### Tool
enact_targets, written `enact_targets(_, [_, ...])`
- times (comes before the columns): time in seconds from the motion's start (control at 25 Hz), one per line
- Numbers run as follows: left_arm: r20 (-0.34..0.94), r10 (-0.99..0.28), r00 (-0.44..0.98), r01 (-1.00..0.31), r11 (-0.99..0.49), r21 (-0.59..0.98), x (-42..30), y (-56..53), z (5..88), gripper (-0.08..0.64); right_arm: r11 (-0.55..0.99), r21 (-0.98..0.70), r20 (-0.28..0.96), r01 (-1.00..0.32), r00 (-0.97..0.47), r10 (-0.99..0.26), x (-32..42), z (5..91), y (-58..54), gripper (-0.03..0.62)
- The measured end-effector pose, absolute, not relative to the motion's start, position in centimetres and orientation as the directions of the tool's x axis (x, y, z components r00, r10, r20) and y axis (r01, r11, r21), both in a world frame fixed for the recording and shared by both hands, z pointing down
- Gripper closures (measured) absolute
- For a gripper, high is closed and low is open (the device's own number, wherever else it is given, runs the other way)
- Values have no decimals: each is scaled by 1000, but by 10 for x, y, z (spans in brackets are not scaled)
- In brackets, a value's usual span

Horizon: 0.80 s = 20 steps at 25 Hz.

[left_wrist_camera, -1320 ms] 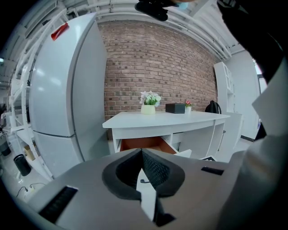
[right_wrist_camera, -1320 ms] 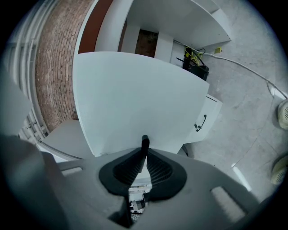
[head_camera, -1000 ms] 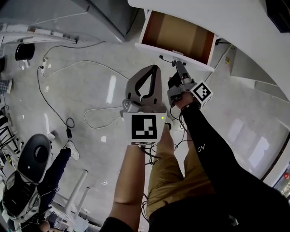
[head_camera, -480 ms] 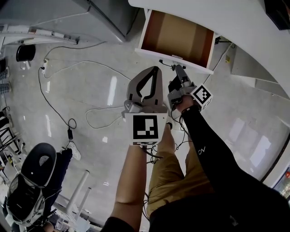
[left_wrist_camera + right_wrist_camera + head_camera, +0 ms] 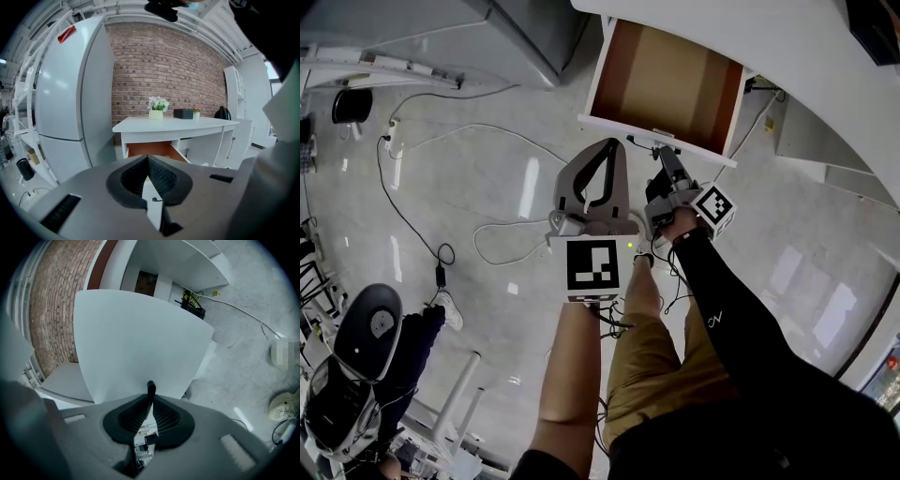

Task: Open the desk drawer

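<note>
Under the tabletop's (image 5: 750, 37) front edge the drawer (image 5: 666, 80) stands open; the right tongs (image 5: 664, 161) clench its black handle (image 5: 151, 388), and the left tongs (image 5: 148, 159) are clenched on nothing beside them.

The person wears a black long sleeve (image 5: 741, 328) with a white logo on the right arm, and tan trousers (image 5: 649, 366). The left tool (image 5: 612, 148) and right tool (image 5: 663, 157) are grey, each with 1 white cube of black square markers; thin black cables (image 5: 619, 317) trail at 6 o'clock.
</note>
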<state>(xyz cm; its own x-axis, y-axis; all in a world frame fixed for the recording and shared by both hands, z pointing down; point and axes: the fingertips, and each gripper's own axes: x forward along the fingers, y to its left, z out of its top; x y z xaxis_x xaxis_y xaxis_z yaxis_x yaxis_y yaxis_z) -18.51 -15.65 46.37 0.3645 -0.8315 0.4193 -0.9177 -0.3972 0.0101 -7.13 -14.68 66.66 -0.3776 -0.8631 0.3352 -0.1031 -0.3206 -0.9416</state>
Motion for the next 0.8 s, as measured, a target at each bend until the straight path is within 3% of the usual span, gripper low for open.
enact_targets(0.8, [433, -831, 349, -927, -374, 29, -186, -160, 475, 555, -393, -916, 388, -75, -410, -825, -85, 679, -114, 557])
